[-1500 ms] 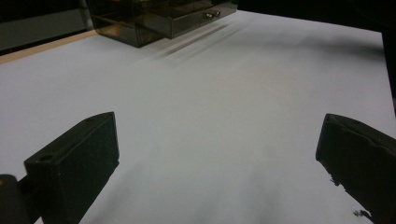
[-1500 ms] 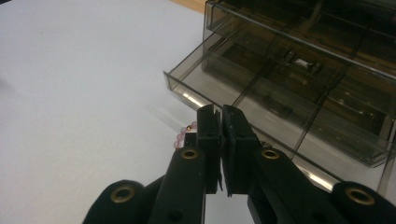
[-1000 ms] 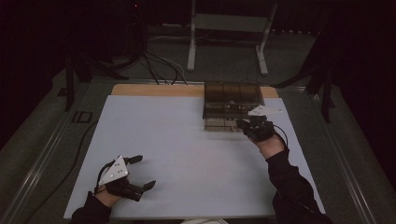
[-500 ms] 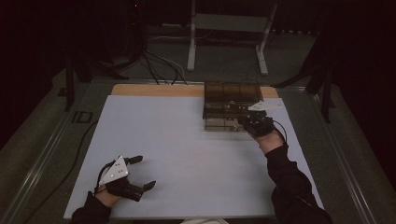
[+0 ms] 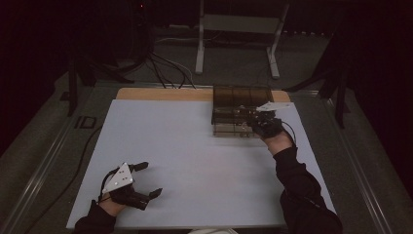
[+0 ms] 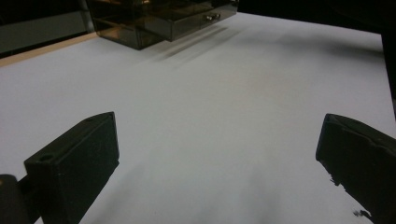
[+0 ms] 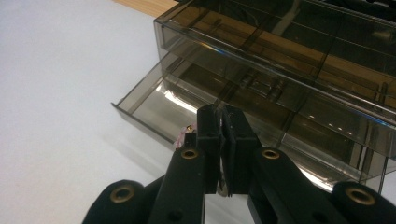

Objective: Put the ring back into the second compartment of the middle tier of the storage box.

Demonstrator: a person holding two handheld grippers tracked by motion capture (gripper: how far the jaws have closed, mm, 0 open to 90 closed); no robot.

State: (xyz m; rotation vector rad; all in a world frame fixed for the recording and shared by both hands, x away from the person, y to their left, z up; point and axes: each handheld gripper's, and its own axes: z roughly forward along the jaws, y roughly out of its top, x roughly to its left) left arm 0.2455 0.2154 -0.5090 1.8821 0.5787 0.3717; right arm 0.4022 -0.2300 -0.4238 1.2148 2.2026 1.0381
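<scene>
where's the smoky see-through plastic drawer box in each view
High view: the smoky see-through plastic drawer box sits at the far right of the white table mat, with the right gripper at its front.
Left gripper view: top edge, left of centre, one drawer pulled out.
Right gripper view: upper right, behind the shut jaws.
Shared landmark: the open bottom drawer.

One smoked-plastic drawer box (image 5: 237, 109) with one drawer (image 7: 187, 100) pulled out, and two tongs (image 5: 146, 179) (image 5: 251, 118).

You worked in a dark room: a grey floor (image 5: 311, 63), a white metal stand (image 5: 238, 29), black cables (image 5: 160, 66) behind.
</scene>
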